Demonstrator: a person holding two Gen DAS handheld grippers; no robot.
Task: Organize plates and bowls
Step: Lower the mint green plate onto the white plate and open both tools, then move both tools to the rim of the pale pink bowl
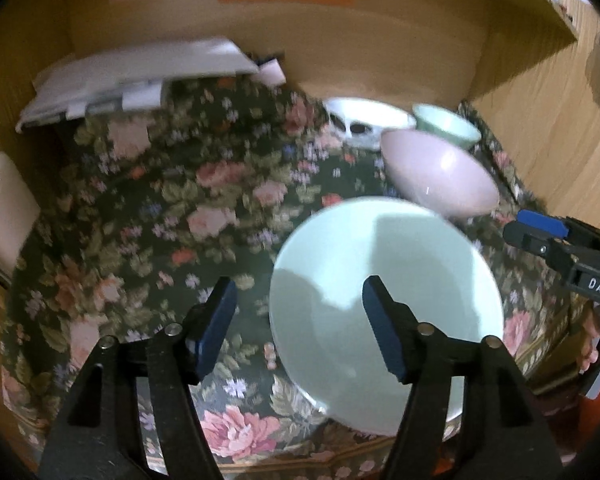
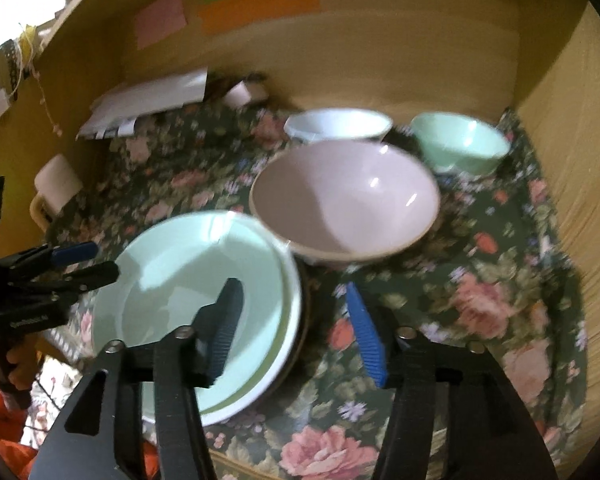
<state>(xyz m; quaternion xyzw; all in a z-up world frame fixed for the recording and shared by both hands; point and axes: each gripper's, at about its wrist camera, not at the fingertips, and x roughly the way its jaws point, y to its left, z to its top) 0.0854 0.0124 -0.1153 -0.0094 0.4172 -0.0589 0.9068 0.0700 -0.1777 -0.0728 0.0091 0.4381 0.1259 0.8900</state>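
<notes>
A pale mint plate (image 1: 386, 272) lies on the floral cloth near the table's front edge; in the right wrist view it tops a small stack of plates (image 2: 188, 276). My left gripper (image 1: 298, 324) is open over the plate's left rim, with one finger above the plate and one over the cloth. My right gripper (image 2: 296, 330) is open astride the stack's right rim, and its pads touch nothing. Behind the stack stand a pink bowl (image 2: 344, 196), a white bowl (image 2: 336, 124) and a mint green bowl (image 2: 460, 144), all upright.
The floral tablecloth (image 1: 160, 200) covers the table inside a wooden alcove. White papers (image 1: 132, 76) lie at the back left and a cream mug (image 2: 56, 188) stands at the left. The wooden wall (image 2: 572, 160) is close behind the right-hand bowls.
</notes>
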